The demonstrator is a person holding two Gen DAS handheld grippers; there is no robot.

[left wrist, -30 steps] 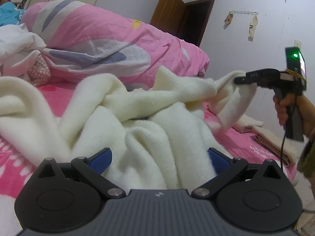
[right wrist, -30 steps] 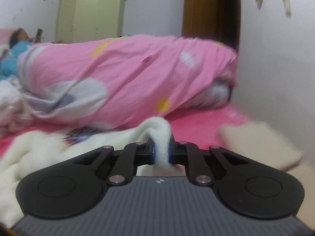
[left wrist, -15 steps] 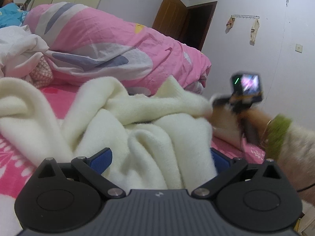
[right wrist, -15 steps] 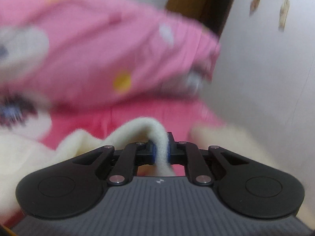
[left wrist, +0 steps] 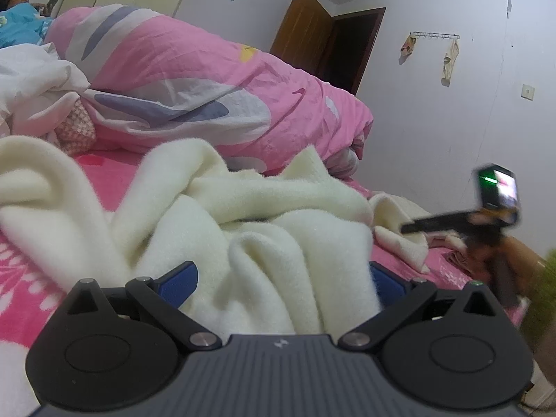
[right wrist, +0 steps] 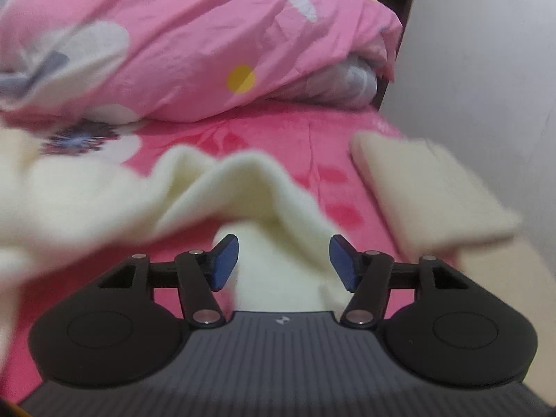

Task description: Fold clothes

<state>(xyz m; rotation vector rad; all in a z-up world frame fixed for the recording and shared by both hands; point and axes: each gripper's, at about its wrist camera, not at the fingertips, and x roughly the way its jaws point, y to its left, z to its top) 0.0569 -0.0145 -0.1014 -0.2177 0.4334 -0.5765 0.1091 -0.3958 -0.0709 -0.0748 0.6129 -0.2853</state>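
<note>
My right gripper [right wrist: 283, 260] has just been opening: blue pads [right wrist: 225, 260] stand spread with a fold of the cream garment [right wrist: 257, 187] lying loose between them, pads not pressing it. My left gripper [left wrist: 283, 279] has its pads wide apart with a thick bunch of the same garment [left wrist: 243, 229] filling the gap; I cannot tell whether they press on it. The garment sits crumpled on the pink bed sheet [right wrist: 305, 132], heaped, its long run going roughly across the left view from the left edge toward my right gripper [left wrist: 410, 226], no clear orientation. Bare sheet lies ahead of the right gripper up to the rolled pink duvet [right wrist: 194, 41]. The wall [right wrist: 479, 69] runs close along the right, and a folded beige cloth [right wrist: 427, 191] lies beside it. The bed edge itself is blurred.
</note>
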